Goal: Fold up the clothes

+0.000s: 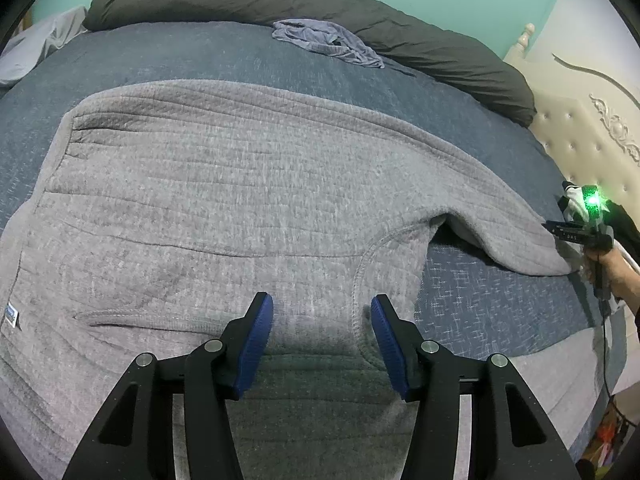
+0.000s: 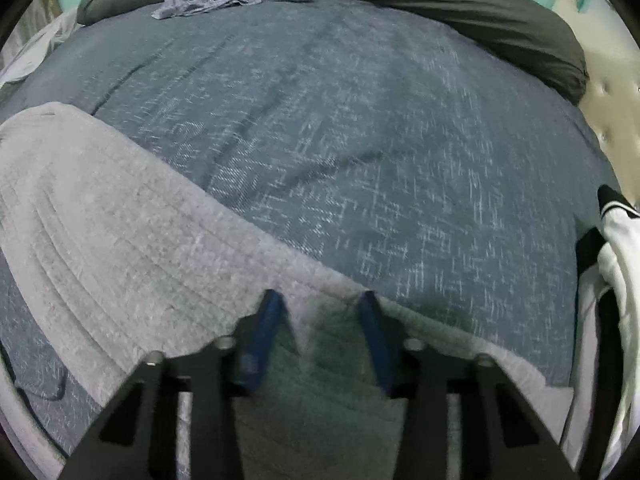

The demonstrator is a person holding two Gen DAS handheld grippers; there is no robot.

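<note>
Grey ribbed trousers (image 1: 240, 200) lie spread flat on a blue bedspread (image 1: 200, 64), with one leg reaching to the right. My left gripper (image 1: 322, 320) hovers open over the crotch seam, and the cloth lies flat between its blue pads (image 1: 256, 336). In the blurred right wrist view, my right gripper (image 2: 320, 312) stands over the end of that grey leg (image 2: 120, 240). Its pads are apart with cloth between the tips. A green light (image 1: 594, 200) marks the right tool at the leg's end, with a hand (image 1: 624, 280) holding it.
A dark grey rolled duvet (image 1: 320, 8) runs along the far side of the bed. A crumpled blue-grey garment (image 1: 328, 40) lies in front of it. A cream tufted headboard (image 1: 580, 140) stands at the right, and a black-and-white garment (image 2: 616, 260) lies at the right edge.
</note>
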